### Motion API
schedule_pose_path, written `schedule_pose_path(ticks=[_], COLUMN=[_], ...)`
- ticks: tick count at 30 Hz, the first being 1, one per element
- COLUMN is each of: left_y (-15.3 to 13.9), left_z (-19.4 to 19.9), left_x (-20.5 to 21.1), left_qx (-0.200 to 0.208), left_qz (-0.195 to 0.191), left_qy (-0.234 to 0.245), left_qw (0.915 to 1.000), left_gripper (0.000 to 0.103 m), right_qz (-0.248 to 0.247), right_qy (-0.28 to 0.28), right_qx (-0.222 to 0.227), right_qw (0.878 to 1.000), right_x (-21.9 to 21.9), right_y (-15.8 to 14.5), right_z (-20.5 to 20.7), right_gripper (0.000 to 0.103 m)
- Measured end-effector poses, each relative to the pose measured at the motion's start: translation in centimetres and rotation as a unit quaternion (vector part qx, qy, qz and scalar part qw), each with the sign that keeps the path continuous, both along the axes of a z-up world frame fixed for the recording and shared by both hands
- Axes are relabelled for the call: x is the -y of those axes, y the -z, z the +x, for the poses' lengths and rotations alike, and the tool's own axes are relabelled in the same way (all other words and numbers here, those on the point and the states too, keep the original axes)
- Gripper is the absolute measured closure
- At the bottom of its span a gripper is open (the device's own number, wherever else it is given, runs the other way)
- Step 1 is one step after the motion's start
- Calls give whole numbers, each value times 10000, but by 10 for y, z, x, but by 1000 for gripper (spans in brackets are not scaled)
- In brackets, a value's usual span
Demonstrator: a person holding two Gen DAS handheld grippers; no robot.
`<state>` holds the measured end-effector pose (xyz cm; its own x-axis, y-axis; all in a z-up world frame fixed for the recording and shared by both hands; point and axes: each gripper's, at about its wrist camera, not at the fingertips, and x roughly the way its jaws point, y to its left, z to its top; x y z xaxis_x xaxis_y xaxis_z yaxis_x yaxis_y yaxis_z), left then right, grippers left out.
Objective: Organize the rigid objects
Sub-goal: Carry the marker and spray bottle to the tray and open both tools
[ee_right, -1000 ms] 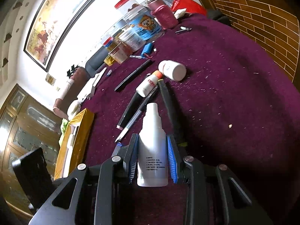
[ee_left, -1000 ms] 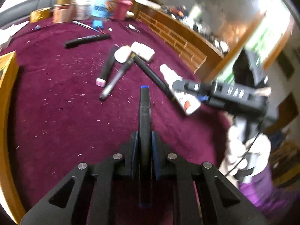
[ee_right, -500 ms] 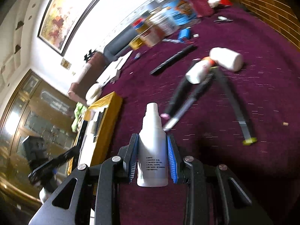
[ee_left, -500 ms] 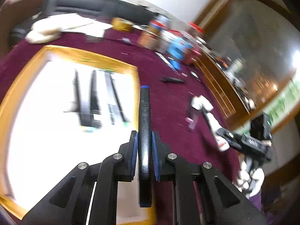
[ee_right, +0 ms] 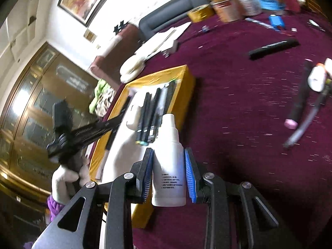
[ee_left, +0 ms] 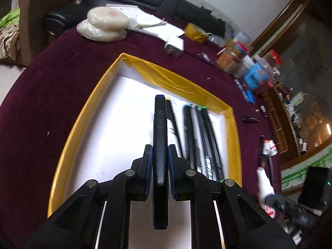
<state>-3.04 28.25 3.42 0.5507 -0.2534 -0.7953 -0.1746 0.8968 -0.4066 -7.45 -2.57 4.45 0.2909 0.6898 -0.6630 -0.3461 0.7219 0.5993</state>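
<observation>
Marker and bottle held at the yellow box

A black marker with a blue tip sits clamped between the blue pads of the left gripper, its fingers closed tight on the barrel, and it hangs over the white floor of the yellow box, pointing toward the box's far wall. Beside it, nearer the box's right wall, several dark pens lie side by side inside the box. The right gripper has its fingers pressed against both sides of a white dropper bottle, held upright just outside the box's near right corner, over the maroon tablecloth. Farther right of the box, loose markers and a small white bottle lie on the cloth; jars stand beyond the box.
</observation>
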Motion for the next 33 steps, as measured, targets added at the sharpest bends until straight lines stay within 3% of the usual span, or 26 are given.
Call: schedule_pose_path(ticks=[7, 11, 14, 18, 21, 24, 33], left_y=[16, 17, 2, -21, -35, -40, -34], left_z=[22, 9, -13, -48, -75, -92, -113], left_x=[-20, -27, -29, -38, -48, -52, -42], left_qx=[-173, -67, 255, 787, 1132, 1286, 1223], left_qz=[25, -415, -571, -725, -733, -685, -692], left_qy=[-349, -366, -297, -467, -651, -800, -901], left_qw=[9992, 9984, 9976, 9932, 9887, 9861, 9860], left_gripper=[91, 88, 79, 51, 50, 44, 39], right_qz=[-186, -370, -469, -575, -656, -912, -838], right_qy=[-439, -619, -758, -926, -1054, -1041, -1007], right_qx=[-62, -18, -47, -130, -184, 117, 233], right_qw=[9988, 9974, 9960, 9940, 9921, 9903, 9911], right_x=[-56, -80, -94, -114, -128, -140, -146], right_y=[6, 9, 13, 21, 27, 24, 18], right_z=[-2, -5, -6, -8, -11, -14, -18], right_gripper=[76, 76, 76, 76, 76, 75, 75])
